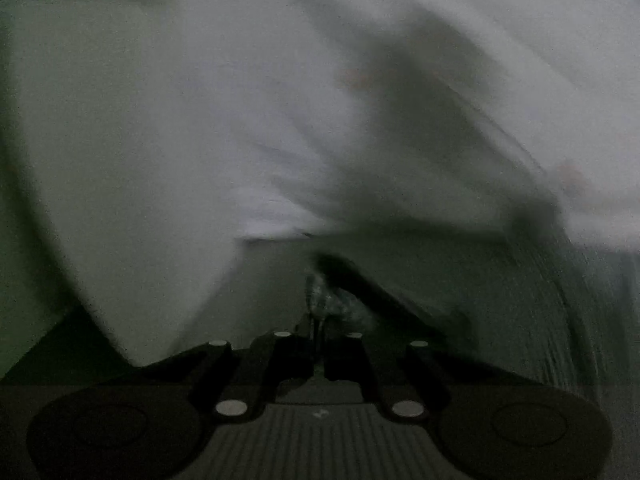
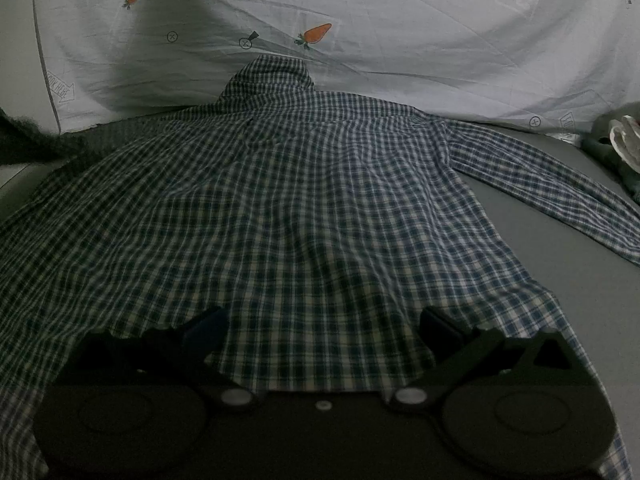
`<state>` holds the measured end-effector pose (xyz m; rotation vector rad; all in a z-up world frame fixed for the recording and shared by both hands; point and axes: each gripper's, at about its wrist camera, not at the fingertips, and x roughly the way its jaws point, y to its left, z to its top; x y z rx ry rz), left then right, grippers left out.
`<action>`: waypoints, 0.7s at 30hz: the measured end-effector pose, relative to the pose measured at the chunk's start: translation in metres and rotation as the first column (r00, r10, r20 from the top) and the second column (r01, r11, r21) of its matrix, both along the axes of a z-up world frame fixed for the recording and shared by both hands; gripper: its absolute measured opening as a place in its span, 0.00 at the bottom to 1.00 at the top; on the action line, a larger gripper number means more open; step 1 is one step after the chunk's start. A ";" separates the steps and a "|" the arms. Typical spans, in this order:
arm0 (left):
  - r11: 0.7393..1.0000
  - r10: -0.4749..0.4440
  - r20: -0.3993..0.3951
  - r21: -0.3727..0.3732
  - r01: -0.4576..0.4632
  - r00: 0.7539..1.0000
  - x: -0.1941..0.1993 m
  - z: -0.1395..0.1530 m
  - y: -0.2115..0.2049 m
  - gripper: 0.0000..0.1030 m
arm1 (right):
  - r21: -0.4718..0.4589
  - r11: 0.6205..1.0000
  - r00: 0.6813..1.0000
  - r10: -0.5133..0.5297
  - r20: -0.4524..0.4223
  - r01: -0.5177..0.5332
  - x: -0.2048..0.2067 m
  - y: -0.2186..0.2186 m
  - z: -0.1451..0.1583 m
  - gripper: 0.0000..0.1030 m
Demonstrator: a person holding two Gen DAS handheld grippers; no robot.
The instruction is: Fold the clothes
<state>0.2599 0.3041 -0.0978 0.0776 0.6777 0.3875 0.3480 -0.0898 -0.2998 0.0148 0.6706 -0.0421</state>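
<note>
So the checked shirt (image 2: 288,200) is spread back-up on the grey bed, right claw (image 2: 324,328) gaping over its hem, left claw (image 1: 320,312) clenched on a blurry scrap, which could slip out mid-swing

shirt (image 2: 280,200) spread on sheet (image 2: 400,40), collar far, sleeve (image 2: 560,188) right

Setting, dim light, greenish-grey cast.
Bed sheet (image 2: 400,40): pale, creased, spread across the far part of the right wrist view; printed with orange carrots (image 2: 316,34), small circled crosses and "LOOK HERE" arrows (image 2: 60,90).
Surface (image 2: 560,280): plain grey, smooth, at lower right.
Crumpled cloth (image 2: 620,148): greenish and white, at far right edge.
Left wrist view: blurred pale fabric only.
</note>
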 end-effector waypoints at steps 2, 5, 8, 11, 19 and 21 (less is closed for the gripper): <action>0.991 -0.100 -0.149 -0.105 0.085 0.984 0.010 -0.040 -0.017 0.11 | 0.000 1.000 1.000 0.000 0.000 0.000 0.000 0.000 0.000 1.00; 0.982 -0.178 -0.250 -0.109 0.155 0.952 0.005 -0.077 -0.043 0.16 | 0.000 1.000 1.000 0.000 0.000 0.000 0.000 0.000 0.000 1.00; 0.975 -0.218 -0.209 -0.090 0.203 0.953 -0.009 -0.065 -0.051 0.38 | 0.001 1.000 1.000 -0.001 0.000 0.001 0.000 0.000 0.000 1.00; 0.973 -0.170 -0.108 -0.173 0.150 0.979 -0.026 -0.047 -0.034 0.38 | 0.002 1.000 1.000 -0.001 0.000 0.001 0.000 0.000 0.000 1.00; 0.938 0.161 -0.121 -0.292 -0.190 0.980 -0.038 -0.054 0.030 0.42 | 0.005 1.000 1.000 -0.002 0.000 0.002 0.000 0.001 -0.001 1.00; 0.938 0.139 -0.162 -0.293 -0.183 0.977 -0.037 -0.063 0.030 0.51 | 0.005 1.000 1.000 -0.002 0.000 0.002 0.000 0.000 -0.001 1.00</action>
